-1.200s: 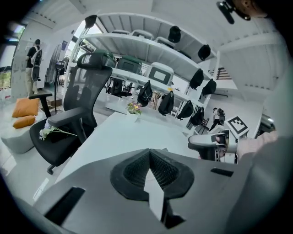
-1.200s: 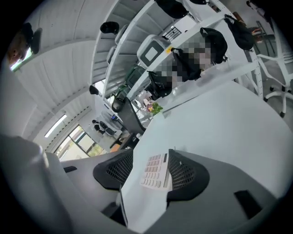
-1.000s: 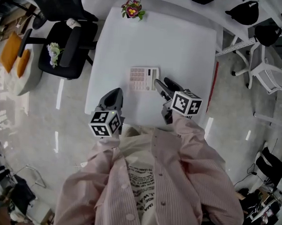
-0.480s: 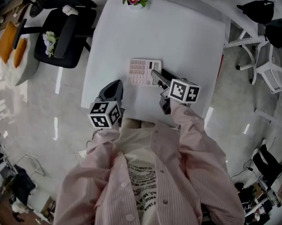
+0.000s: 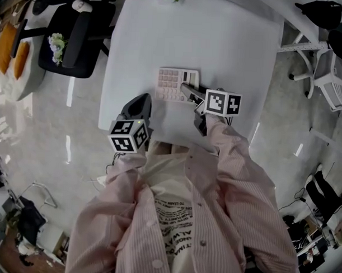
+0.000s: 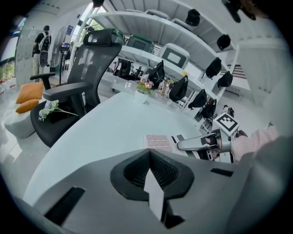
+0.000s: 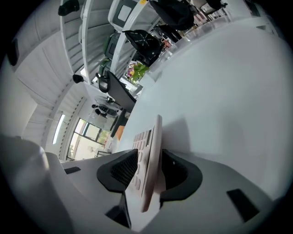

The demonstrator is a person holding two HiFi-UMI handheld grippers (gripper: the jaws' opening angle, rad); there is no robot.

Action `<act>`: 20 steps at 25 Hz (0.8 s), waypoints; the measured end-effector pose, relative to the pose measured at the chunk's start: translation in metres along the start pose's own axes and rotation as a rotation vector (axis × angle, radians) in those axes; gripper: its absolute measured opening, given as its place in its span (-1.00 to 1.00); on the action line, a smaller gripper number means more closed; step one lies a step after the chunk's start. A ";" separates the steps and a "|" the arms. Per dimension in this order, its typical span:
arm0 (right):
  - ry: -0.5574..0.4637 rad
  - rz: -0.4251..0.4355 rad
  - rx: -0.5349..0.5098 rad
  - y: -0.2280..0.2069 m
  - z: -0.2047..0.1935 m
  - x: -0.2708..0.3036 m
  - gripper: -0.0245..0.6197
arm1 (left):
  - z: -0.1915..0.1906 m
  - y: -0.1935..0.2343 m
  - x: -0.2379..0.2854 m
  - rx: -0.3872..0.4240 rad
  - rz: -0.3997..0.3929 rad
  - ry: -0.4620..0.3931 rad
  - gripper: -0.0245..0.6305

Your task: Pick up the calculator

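Right gripper (image 5: 186,90) has dropped lower since the earlier frame and now reaches over the calculator's (image 5: 170,85) right end. Its jaws have just been closing and are clamped on the calculator, one pad on the key face, the other on the back.

Calculator: near middle of white table (image 5: 219,45). In the head view its long axis runs left to right, key end left, display end right toward the right gripper.

Left gripper (image 5: 141,99): jaws together, nothing between them, at the table's near edge, apart from the calculator.
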State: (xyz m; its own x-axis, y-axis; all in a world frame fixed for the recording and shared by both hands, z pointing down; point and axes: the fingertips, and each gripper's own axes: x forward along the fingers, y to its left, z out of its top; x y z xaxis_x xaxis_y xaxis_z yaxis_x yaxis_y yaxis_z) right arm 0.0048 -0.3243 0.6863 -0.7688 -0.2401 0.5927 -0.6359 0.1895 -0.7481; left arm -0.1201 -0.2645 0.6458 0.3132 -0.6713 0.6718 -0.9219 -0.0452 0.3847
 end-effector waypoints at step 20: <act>-0.061 0.059 0.176 0.002 -0.002 -0.005 -0.62 | 0.013 0.001 0.000 0.049 -0.053 0.012 -0.93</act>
State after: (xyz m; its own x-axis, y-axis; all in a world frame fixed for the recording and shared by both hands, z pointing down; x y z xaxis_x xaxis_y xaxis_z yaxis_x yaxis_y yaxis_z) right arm 0.0071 -0.3213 0.6823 -0.7954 -0.2922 0.5310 -0.5642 0.0367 -0.8249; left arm -0.1244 -0.2740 0.6379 0.3640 -0.6584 0.6587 -0.9141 -0.1167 0.3884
